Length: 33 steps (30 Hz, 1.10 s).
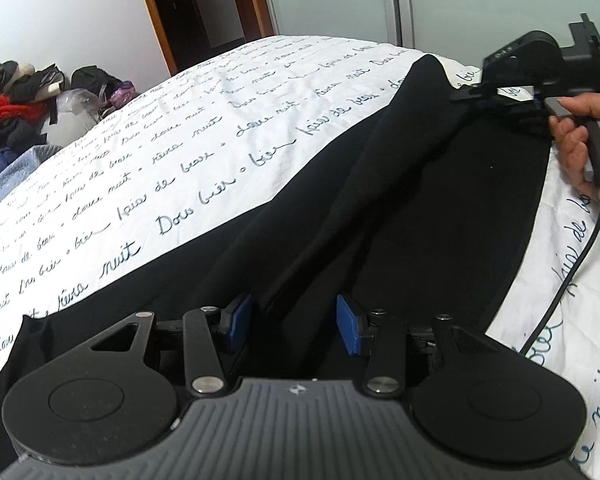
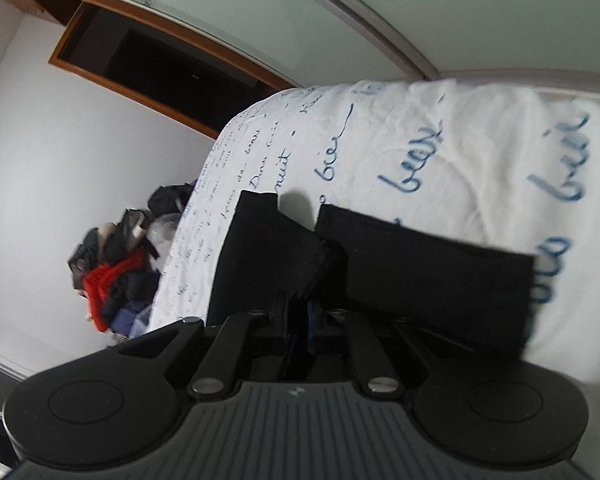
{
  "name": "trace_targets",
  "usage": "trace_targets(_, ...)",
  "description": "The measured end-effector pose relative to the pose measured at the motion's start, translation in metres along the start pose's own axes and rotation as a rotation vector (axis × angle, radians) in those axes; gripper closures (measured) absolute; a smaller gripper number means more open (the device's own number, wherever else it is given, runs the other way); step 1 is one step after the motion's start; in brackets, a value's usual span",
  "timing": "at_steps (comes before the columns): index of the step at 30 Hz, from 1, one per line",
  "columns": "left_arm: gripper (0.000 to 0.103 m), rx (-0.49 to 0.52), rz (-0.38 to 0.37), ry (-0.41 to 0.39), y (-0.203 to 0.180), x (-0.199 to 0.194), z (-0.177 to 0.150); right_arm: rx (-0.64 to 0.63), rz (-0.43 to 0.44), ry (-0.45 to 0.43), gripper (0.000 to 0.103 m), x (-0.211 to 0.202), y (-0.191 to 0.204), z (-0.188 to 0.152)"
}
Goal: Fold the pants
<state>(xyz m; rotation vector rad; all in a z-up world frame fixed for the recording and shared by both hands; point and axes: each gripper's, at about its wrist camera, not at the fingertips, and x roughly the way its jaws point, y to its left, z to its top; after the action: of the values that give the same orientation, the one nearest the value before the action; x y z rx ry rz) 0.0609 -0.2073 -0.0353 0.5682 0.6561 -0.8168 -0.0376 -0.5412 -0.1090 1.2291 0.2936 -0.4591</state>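
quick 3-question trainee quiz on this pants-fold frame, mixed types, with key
1. True or false: the left gripper clamps the black fabric pants.
2. What lies under the pants? A) white bedsheet with blue cursive writing B) wooden table C) grey carpet
3. Fill in: the right gripper's blue pads are shut on the pants' ____ ends.

Key: 1 false, its pads stand apart; 2 A; 3 leg.

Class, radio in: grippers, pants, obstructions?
Left gripper open over the black pants. Right gripper shut on a leg end. Nothing obstructing.
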Motion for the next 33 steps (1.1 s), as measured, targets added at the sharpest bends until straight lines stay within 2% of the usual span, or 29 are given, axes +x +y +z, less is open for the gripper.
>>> trace_targets(5, 0.056, 0.039, 0.011, -0.019, -0.008, 0.005, 0.007, 0.053, 0.055, -0.014, 0.092, 0.013, -0.005, 0.002)
trace_targets(9, 0.054, 0.060, 0.013, -0.049, -0.018, 0.011, 0.013, 0.037, 0.073, -0.003, 0.092, 0.021, -0.002, 0.004)
trace_targets(11, 0.054, 0.070, 0.026, -0.059, -0.022, 0.015, 0.016, -0.026, 0.056, -0.010, 0.098, 0.018, 0.007, 0.005)
trace_targets(12, 0.054, 0.076, 0.032, -0.061, -0.024, 0.017, 0.017, -0.073, 0.045, -0.019, 0.098, 0.015, 0.013, 0.006)
trace_targets(14, 0.064, 0.082, 0.052, -0.055, -0.028, 0.021, 0.019, -0.153, 0.045, -0.030, 0.099, 0.006, 0.026, 0.007)
trace_targets(16, 0.079, 0.074, 0.032, -0.056, -0.029, 0.021, 0.020, -0.217, 0.046, -0.038, 0.099, -0.004, 0.038, 0.010)
trace_targets(18, 0.084, 0.061, 0.031, -0.064, -0.029, 0.017, 0.021, -0.286, 0.046, -0.045, 0.099, -0.014, 0.053, 0.013)
trace_targets(21, 0.088, 0.054, 0.075, -0.090, -0.035, 0.013, 0.023, -0.376, 0.049, -0.033, 0.099, -0.019, 0.076, 0.018)
trace_targets(24, 0.089, 0.018, 0.080, -0.109, -0.036, 0.004, 0.029, -0.418, 0.097, -0.048, 0.099, -0.033, 0.091, 0.021)
trace_targets(26, 0.089, 0.016, 0.062, -0.115, -0.038, -0.003, 0.030, -0.440, 0.087, -0.067, 0.099, -0.049, 0.088, 0.022)
trace_targets(28, 0.089, 0.042, 0.055, -0.120, -0.046, -0.008, 0.024, -0.441, 0.040, -0.062, 0.099, -0.058, 0.071, 0.021)
trace_targets(33, 0.089, 0.079, 0.053, -0.097, -0.060, -0.007, 0.011, -0.343, -0.061, 0.002, 0.099, -0.061, 0.023, 0.018)
